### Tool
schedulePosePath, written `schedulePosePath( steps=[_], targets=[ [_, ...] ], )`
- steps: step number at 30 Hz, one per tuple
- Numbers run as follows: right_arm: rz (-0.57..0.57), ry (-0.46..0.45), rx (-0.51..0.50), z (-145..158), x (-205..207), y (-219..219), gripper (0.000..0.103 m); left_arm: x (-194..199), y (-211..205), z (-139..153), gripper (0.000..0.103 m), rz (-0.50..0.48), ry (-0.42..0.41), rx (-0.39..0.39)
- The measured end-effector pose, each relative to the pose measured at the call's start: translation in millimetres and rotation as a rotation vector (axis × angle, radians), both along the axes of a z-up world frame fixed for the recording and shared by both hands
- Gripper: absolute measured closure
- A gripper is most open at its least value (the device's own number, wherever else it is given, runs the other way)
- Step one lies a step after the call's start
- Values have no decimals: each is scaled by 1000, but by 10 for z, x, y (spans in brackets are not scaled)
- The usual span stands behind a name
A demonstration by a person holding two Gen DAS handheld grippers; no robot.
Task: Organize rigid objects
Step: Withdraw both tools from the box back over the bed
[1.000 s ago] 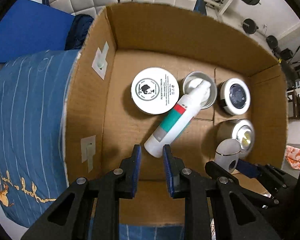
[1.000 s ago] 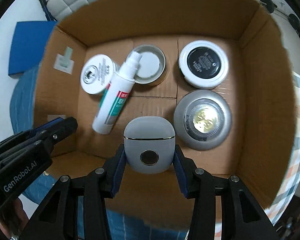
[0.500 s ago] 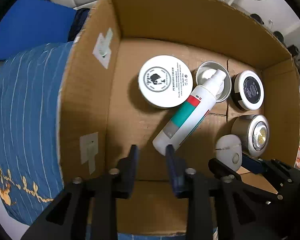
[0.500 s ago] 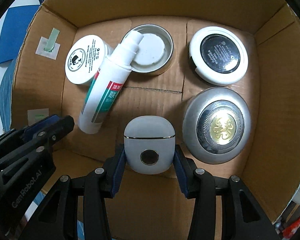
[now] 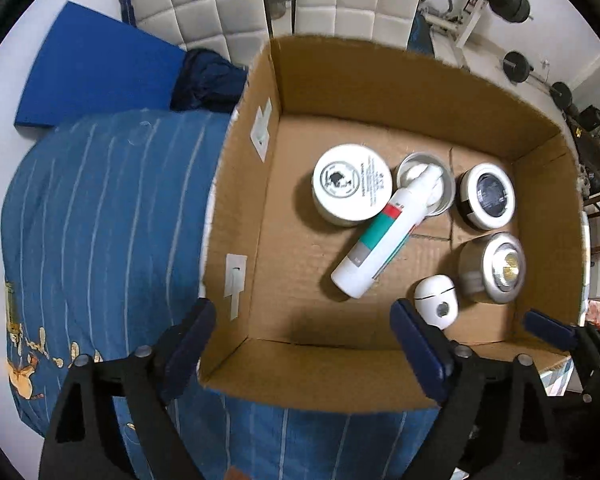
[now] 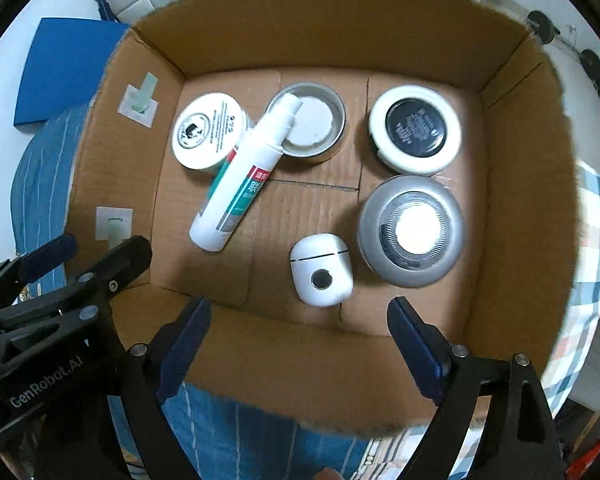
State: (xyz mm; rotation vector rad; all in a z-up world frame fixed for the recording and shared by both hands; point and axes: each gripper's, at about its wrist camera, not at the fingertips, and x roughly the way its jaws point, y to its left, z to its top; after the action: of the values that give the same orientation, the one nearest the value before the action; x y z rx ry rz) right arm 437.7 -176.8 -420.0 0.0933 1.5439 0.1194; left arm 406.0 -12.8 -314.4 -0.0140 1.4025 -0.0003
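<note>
In the left wrist view, the left gripper (image 5: 302,338) is hanging with its jaws spread wide over the near edge of the brown cardboard box (image 5: 380,80), gripping nothing. Inside, the small white egg-shaped case (image 5: 436,300) is sitting at lower right, just beside the silver round tin (image 5: 496,268); the white spray bottle (image 5: 384,236) is lying diagonally at centre. In the right wrist view, the right gripper (image 6: 298,338) is also hanging wide apart and empty below the case (image 6: 322,274), which is resting on the box (image 6: 340,20) floor.
</note>
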Motion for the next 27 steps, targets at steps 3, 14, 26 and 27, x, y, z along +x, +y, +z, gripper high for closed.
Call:
schedulePosePath(
  steps=[3,14,26,27],
  targets=[
    [-17,-49,-23,166,-94,-48,0,-80,14,136,7,4,-36,8],
    [-68,-198,-61,854,-480,-336,0,-475,40,836,2,-5,-186,-24],
    [-56,-319,-60,1395,-1043,-458,0,-949,-100,1264,2,-32,-294,-24],
    [-56,-325,-55,1425,-1075,-471,0,-976,-126,1288,2,-34,-296,-23]
  ],
)
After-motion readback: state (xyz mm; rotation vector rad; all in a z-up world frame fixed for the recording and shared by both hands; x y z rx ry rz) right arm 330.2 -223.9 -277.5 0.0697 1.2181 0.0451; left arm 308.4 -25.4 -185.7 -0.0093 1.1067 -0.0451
